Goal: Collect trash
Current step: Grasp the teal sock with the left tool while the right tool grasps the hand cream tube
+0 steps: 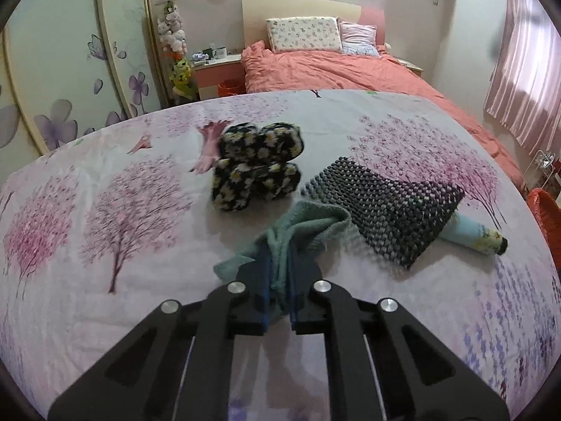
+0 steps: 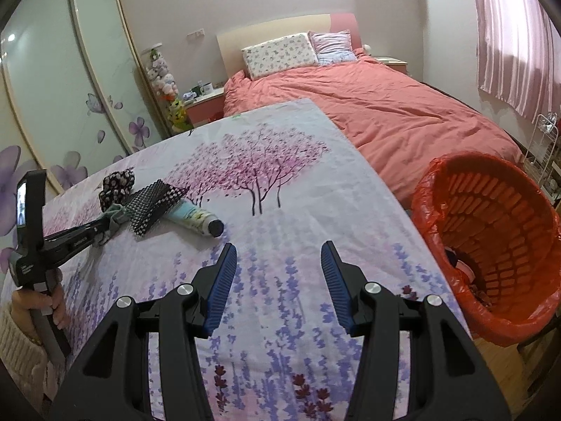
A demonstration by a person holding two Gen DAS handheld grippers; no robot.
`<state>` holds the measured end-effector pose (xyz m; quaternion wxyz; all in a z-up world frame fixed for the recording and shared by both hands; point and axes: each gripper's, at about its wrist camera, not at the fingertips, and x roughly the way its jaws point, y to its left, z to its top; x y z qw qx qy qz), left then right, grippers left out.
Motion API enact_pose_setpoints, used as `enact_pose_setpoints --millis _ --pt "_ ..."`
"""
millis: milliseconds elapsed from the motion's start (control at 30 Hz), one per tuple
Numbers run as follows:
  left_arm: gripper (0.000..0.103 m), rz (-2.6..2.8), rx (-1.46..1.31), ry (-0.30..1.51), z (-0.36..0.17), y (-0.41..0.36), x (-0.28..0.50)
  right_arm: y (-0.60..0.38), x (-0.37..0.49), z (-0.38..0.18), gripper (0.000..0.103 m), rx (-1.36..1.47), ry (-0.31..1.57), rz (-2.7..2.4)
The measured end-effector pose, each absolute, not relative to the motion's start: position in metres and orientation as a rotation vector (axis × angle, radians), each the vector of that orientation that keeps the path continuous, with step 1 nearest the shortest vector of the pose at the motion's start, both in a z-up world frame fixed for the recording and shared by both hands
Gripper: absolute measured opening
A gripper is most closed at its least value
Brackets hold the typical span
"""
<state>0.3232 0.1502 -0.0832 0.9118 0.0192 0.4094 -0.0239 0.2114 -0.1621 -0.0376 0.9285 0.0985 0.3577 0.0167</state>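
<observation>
left gripper [image 1: 278, 291] clamped on the teal cloth [image 1: 298, 224]; right gripper [image 2: 277, 280] fingers apart, empty. lifting may drag the overlapping black mesh mat [image 1: 385, 203] along.

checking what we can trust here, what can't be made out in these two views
- Tube, left wrist view: upper part hidden under the black mesh mat.
- Orange bin, right wrist view: contents at the bottom dark, partly cut off.
- Teal cloth: part pinched inside the left gripper hidden.
</observation>
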Motion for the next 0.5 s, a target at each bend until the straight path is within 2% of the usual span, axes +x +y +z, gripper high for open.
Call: enact_pose_setpoints --millis 233,500 --pt "0.01 0.045 -0.071 0.862 -0.083 0.199 0.288 -0.142 0.237 -0.048 0.051 0.184 0.769 0.086" --pt "0.019 0.102 -0.087 0.87 -0.087 0.206 0.283 -0.101 0.281 -0.059 0.051 0.081 0.822 0.157"
